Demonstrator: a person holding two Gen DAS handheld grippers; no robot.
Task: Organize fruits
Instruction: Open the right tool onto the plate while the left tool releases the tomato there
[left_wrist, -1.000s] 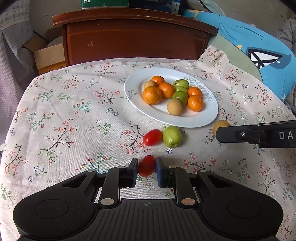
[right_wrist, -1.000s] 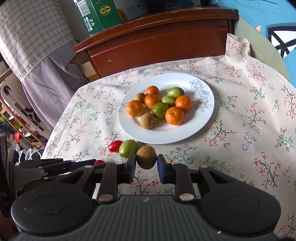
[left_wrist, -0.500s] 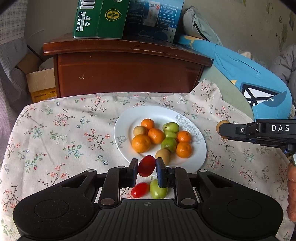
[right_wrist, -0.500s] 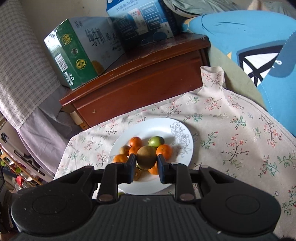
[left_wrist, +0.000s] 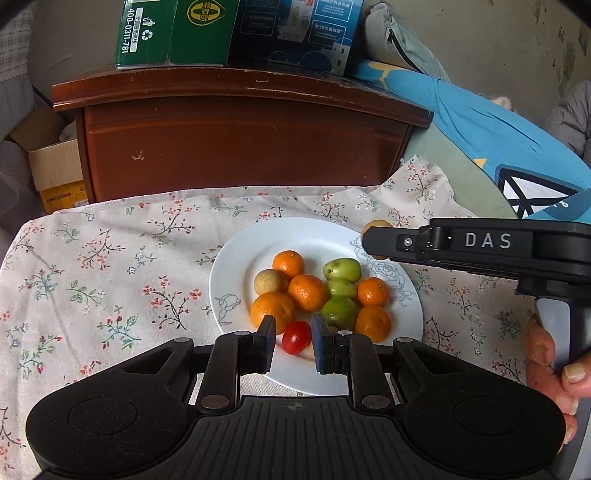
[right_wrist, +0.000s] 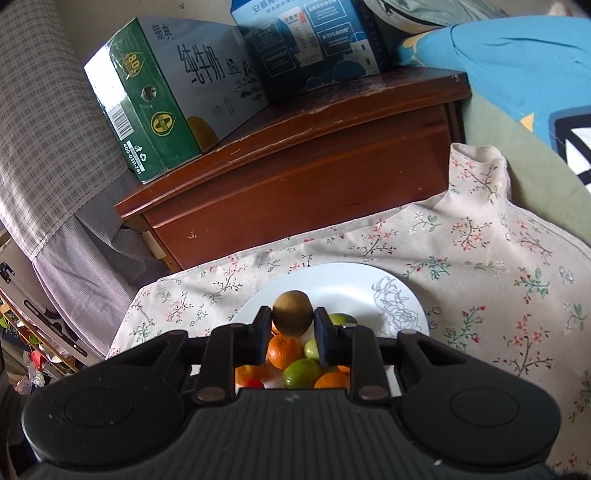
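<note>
In the left wrist view, the left gripper (left_wrist: 294, 341) points down and forward at the 6 o'clock edge of the white plate (left_wrist: 236, 273), jaws drawn close together. A cherry tomato (left_wrist: 295, 336) shows in the gap. Its long axis is tilted, running from 1 o'clock to 7 o'clock. A sliver of white shows between it and the left pad, so I cannot tell whether the pads press it or it lies on the plate below.

Mandarins (left_wrist: 308, 291), green fruits (left_wrist: 341, 269) and a tan longan (left_wrist: 269, 282) are heaped at the plate's centre. The plate sits on a floral tablecloth (left_wrist: 110, 277).

The right gripper (left_wrist: 369, 240) reaches in from 3 o'clock, lying roughly level, with its tip over the plate's 2 o'clock rim. A hand (left_wrist: 546, 354) holds its grip at 4 o'clock.

In the right wrist view, the right gripper's jaws are clamped on a brown kiwifruit (right_wrist: 292, 312). Its long axis is close to upright, with the top leaning slightly toward 1 o'clock. It hangs above the fruit on the plate.

A wooden cabinet (right_wrist: 295, 177) at 12 o'clock carries a green carton (right_wrist: 155, 110).
</note>
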